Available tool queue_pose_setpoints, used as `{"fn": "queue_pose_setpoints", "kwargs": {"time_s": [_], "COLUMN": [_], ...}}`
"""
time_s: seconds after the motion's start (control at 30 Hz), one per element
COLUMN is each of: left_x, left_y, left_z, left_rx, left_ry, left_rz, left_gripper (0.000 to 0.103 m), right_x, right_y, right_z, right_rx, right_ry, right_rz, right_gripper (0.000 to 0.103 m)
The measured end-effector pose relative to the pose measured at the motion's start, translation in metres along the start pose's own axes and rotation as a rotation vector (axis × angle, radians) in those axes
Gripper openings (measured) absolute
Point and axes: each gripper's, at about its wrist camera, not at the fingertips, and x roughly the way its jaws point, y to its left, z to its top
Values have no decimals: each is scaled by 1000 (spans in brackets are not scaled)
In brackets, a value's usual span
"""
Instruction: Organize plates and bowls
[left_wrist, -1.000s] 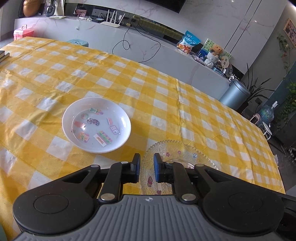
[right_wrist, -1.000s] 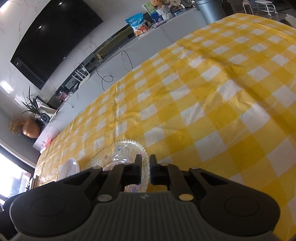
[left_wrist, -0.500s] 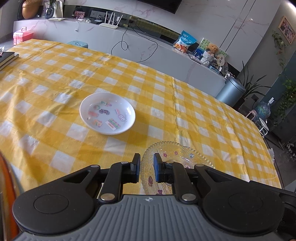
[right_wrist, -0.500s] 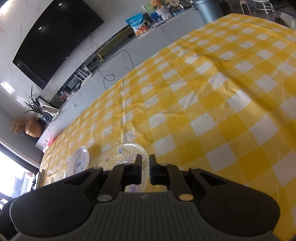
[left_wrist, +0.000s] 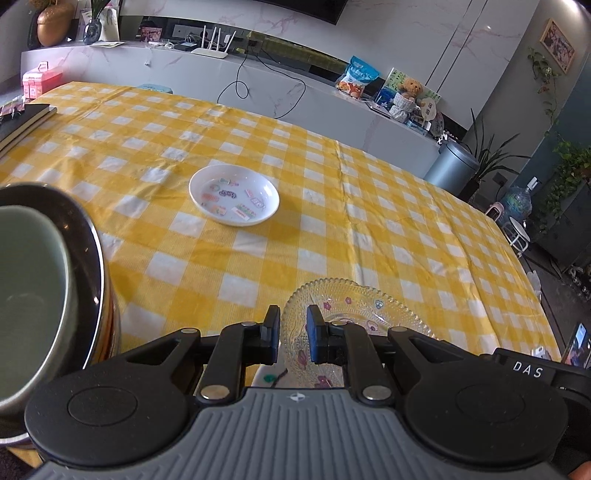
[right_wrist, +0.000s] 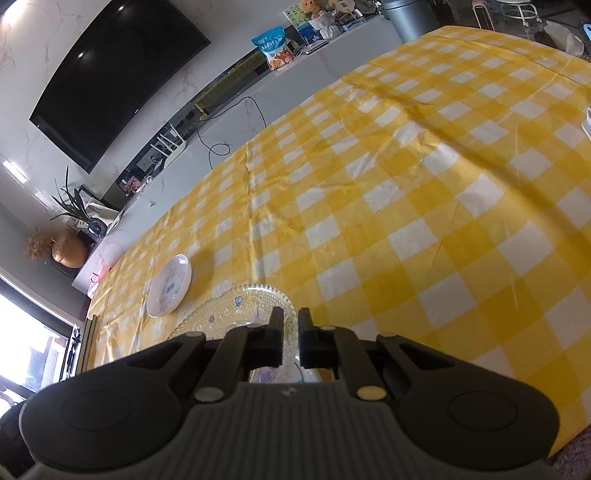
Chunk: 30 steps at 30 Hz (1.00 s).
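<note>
Left wrist view: the left gripper has its jaws drawn close, with a narrow gap in which the beaded rim of the clear glass plate sits; the pads appear to clamp that rim. The plate, dotted with small stickers, extends ahead and to the right of the fingertips above the yellow checked tablecloth. Farther ahead and slightly left lies the white plate, also stickered, flat on the cloth and well apart from the glass plate. At the far left, close to the camera, a green bowl nests inside a dark metal-rimmed bowl.

Right wrist view: the right gripper likewise shows nearly closed jaws with the edge of the glass plate between them, the plate spreading ahead and to the left of the tips. The white plate lies just beyond it, farther left. The tablecloth fills the area ahead and right.
</note>
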Motion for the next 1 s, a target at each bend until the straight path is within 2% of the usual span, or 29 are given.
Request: {"fn": "queue_pose_setpoints", "kwargs": {"time_s": [0.37,0.67,1.0], "left_x": [-10,-7,-6], "left_y": [9,8,6], "left_z": [-17,-26,-32], "left_rx": [13,47,75], "left_ry": [10,25,42], "left_rz": [22,35,50], "left_gripper": [16,16,16], "right_x": [-11,-11,-14], "right_y": [2,2,13], "right_z": [-24,-31,-38], "right_rx": [-24,-47,-154], "right_ry": [4,7,-27], "right_rz": [-12,-28,-77], "right_gripper": [5,6,7]}}
